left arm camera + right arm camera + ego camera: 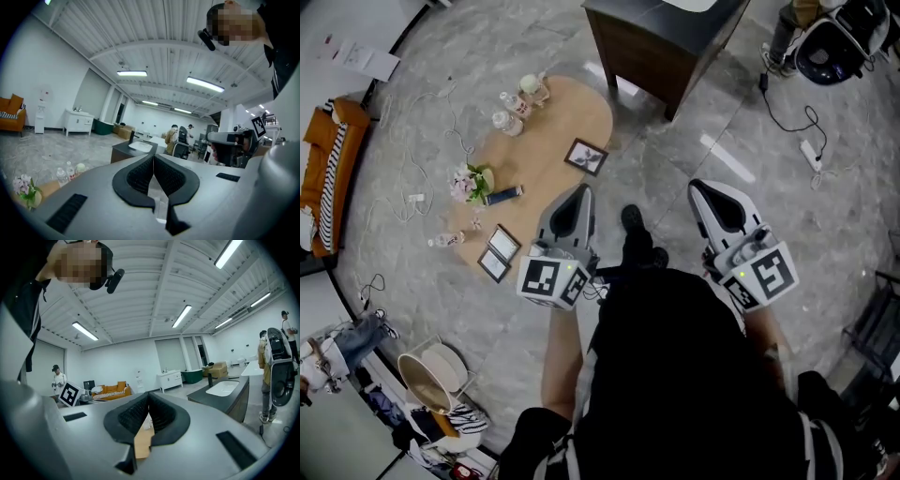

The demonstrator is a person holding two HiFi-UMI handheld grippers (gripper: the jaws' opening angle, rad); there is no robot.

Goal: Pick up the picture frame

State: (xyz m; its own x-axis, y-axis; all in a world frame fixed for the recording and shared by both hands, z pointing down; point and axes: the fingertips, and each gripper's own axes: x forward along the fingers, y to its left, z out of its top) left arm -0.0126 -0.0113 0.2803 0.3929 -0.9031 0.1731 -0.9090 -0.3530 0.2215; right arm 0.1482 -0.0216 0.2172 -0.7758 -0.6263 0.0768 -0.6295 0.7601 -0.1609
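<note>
Left claw (578, 192) and right claw (706, 189) are both closed, empty; the picture frame (586, 157) lies flat by the table (546, 148) edge, twelve o'clock of the left claw. Arriving unopened could shove it off

From the head we look steeply down on the floor (675, 178), the table (553, 141) far left, the left gripper (578, 194) and right gripper (709, 187) near below us. Each gripper's camera sits close behind its jaws and faces roughly level across the room. All three views share the counter (661, 47) and sofa (321, 178). The wood between the right jaws is perhaps the table.
</note>
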